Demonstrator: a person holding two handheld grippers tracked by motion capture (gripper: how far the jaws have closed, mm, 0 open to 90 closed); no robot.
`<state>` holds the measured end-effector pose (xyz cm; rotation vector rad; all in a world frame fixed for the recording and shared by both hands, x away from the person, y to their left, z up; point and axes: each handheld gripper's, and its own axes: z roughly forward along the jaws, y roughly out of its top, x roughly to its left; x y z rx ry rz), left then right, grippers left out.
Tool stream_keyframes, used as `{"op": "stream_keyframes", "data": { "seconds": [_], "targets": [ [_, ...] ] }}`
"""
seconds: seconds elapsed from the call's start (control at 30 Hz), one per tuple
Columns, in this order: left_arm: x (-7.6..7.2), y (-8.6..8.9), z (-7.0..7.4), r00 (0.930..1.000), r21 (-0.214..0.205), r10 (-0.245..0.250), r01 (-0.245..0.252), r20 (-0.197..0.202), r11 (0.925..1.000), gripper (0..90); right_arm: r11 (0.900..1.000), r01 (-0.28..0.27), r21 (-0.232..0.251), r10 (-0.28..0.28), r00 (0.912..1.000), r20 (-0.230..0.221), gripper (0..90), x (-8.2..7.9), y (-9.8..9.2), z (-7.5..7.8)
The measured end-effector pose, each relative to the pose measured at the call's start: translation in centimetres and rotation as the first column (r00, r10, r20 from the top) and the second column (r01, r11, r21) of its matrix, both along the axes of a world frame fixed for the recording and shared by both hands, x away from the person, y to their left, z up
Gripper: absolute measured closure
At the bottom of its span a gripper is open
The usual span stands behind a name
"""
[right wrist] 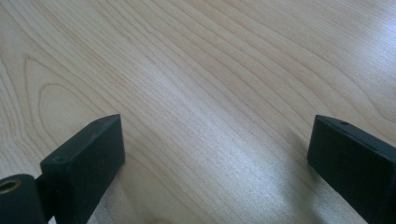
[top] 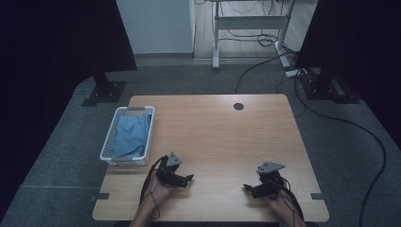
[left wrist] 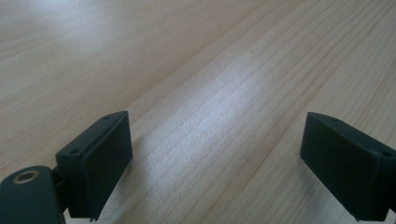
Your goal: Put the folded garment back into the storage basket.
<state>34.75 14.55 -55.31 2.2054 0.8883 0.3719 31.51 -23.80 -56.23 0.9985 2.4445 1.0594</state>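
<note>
Both grippers, left gripper [top: 188, 178] and right gripper [top: 247, 188], rest spread near the table's [top: 222, 137] front edge, well apart from the basket [top: 108, 146].

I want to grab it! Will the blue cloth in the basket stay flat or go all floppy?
Probably floppy: the blue cloth lies rumpled and folded in the white basket, so it would likely droop from the jaws. It looks thin, so probably light. It shouldn't roll.

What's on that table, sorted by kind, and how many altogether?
Claws: 2, left claw and right claw, both open, on the table
Basket: 1
Blue cloth, in the basket: 1
Total: 4
</note>
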Motion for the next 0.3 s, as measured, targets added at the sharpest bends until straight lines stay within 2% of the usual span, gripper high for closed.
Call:
{"op": "stream_keyframes", "data": {
  "seconds": [0.1,0.3],
  "targets": [
    [-0.11,-0.23,-0.18,0.9999,0.015,0.0,0.0,0.01,0.9999,7.7,1.0,-0.001,0.0,0.001,1.0,0.0,4.2,-0.03,0.0,0.0],
    [-0.14,-0.22,-0.27,0.9999,0.016,0.001,-0.001,0.012,0.9999,5.7,1.0,-0.002,0.0,0.002,1.0,0.001,4.1,-0.04,0.0,-0.01]
  ]
}}
